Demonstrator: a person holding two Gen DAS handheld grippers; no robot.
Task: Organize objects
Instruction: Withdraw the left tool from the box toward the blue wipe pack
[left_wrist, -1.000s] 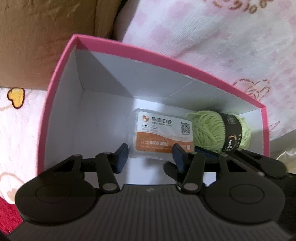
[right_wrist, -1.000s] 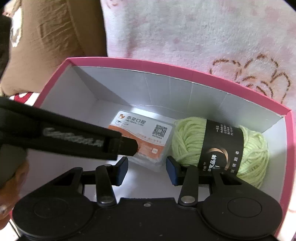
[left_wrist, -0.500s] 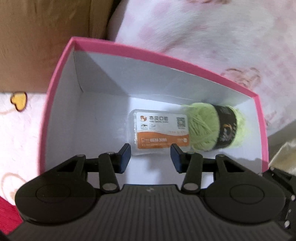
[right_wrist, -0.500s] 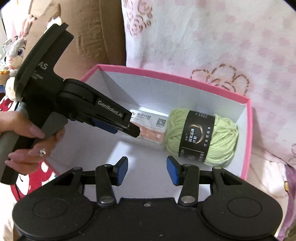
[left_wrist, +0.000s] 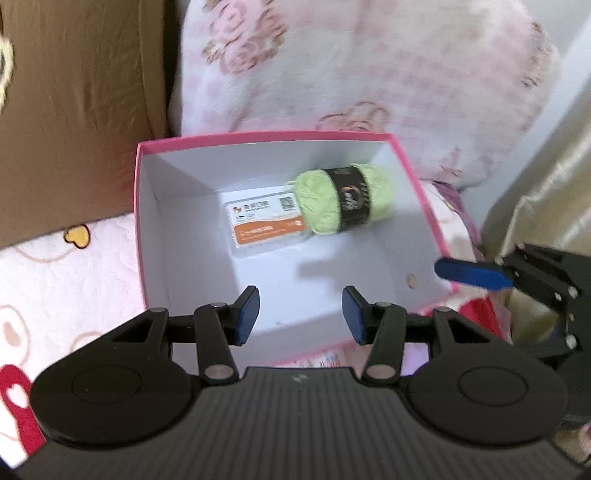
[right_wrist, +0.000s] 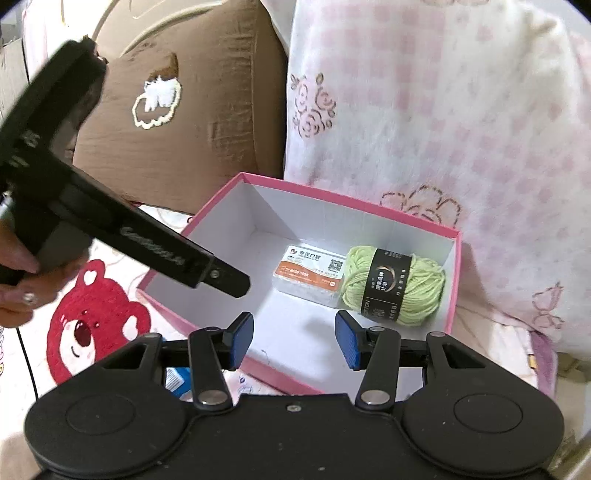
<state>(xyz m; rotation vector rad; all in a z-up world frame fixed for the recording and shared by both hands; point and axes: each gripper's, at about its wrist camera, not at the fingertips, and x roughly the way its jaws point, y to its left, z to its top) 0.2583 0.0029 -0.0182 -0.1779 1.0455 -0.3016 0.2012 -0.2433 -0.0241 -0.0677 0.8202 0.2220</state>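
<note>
A pink box (left_wrist: 258, 137) with a white inside holds a light-green yarn ball (left_wrist: 343, 205) with a black band, lying against a clear card pack (left_wrist: 264, 225) with an orange-and-white label. My left gripper (left_wrist: 300, 308) hangs above the box's near wall, open and empty. My right gripper (right_wrist: 294, 336) hovers over the near edge of the box (right_wrist: 351, 201); its jaws are opening with nothing between them. Yarn (right_wrist: 395, 284) and card pack (right_wrist: 310, 273) lie at the far right of the floor. One blue finger (left_wrist: 472, 276) of the right gripper shows at the right.
A hand (right_wrist: 18, 284) holds the left gripper's black body (right_wrist: 155, 243) over the box's left side. A brown cushion (right_wrist: 184, 110) and a pink-and-white blanket (right_wrist: 443, 110) rise behind the box. A red bear print (right_wrist: 88, 325) lies left of it, gold fabric (left_wrist: 546, 192) to its right.
Both grippers have risen and drawn back from the box, so the box and its contents look smaller. The left view has rolled. The right jaws stand a little wider.
</note>
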